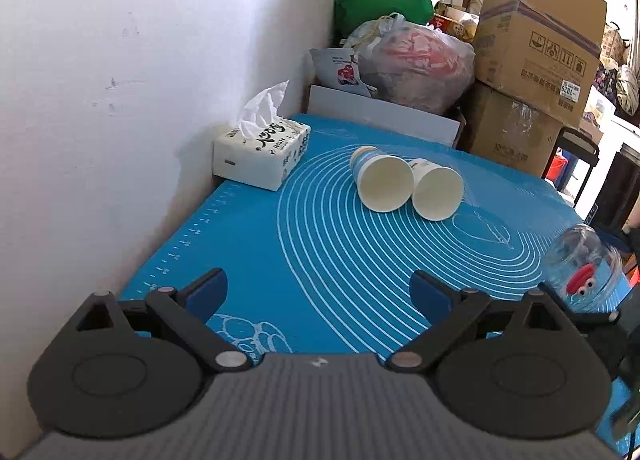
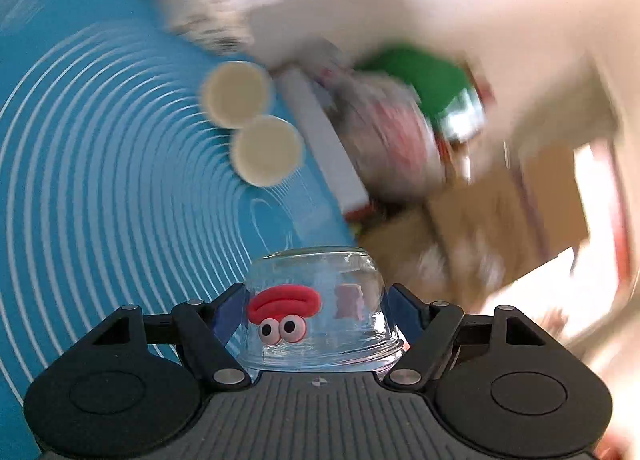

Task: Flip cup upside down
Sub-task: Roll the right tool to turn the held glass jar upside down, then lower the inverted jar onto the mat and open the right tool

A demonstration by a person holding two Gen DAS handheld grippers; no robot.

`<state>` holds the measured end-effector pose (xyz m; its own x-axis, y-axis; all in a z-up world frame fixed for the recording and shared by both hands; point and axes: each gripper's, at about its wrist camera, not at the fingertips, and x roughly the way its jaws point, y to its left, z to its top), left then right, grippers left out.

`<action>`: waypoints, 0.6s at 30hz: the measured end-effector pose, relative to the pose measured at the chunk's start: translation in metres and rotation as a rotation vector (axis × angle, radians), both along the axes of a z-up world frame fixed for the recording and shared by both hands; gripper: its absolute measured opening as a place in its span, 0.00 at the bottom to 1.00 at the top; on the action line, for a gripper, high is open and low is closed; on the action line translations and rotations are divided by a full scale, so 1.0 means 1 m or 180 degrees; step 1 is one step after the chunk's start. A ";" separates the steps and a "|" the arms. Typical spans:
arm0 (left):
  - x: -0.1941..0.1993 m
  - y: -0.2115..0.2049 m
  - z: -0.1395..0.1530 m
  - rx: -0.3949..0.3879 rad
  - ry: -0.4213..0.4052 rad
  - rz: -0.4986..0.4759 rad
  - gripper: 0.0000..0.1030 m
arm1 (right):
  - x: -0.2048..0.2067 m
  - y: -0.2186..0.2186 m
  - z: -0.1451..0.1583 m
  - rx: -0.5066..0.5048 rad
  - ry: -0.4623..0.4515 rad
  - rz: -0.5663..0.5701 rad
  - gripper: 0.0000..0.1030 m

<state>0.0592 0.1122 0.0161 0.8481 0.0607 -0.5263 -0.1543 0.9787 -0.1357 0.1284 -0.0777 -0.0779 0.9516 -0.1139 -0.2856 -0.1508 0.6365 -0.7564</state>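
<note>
**Glass cup mid-flip in right gripper, left idle**

Blue mat (image 1: 248,244) covers the table, white wall (image 1: 100,80) hard along its left edge, boxes and bags piled past the far edge. So free room is centre and near side; left and far are hemmed in.

Tissue pack (image 1: 262,154) sits far-left, tucked by the wall, out of the work zone.

Two paper cups (image 1: 408,188) lie on their sides mid-mat, far of centre, touching, mouths facing the cams. Probably parked there, well apart from the action.

Glass cup (image 2: 316,308), clear w/ red-lips-and-eyes sticker, is at the mat's right edge, clamped between the right gripper (image 2: 316,312) pads on its sidewalls. Sticker reads inverted and the base points fwd, away from the cam; bg is smeared, so judged mid-rotation. Side grip leaves the rim free to land on the mat.

Left gripper (image 1: 320,292): fingers wide apart, holding nothing, hovering near side over the mat.

Risk: right edge is close; set-down wants a shift toward centre.
</note>
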 end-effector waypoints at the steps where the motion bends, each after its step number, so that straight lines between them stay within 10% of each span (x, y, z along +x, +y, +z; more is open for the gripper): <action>1: 0.000 -0.002 0.000 0.0001 0.0000 -0.0014 0.94 | -0.007 -0.015 0.007 0.0360 0.0055 -0.0117 0.73; 9: 0.001 -0.017 0.000 0.0093 -0.0026 -0.0100 0.94 | -0.012 -0.087 0.013 0.2165 0.0176 -0.0623 0.73; 18: 0.001 -0.032 -0.002 0.0108 0.0034 -0.0187 0.94 | -0.030 -0.095 0.001 0.2360 0.0206 -0.0664 0.72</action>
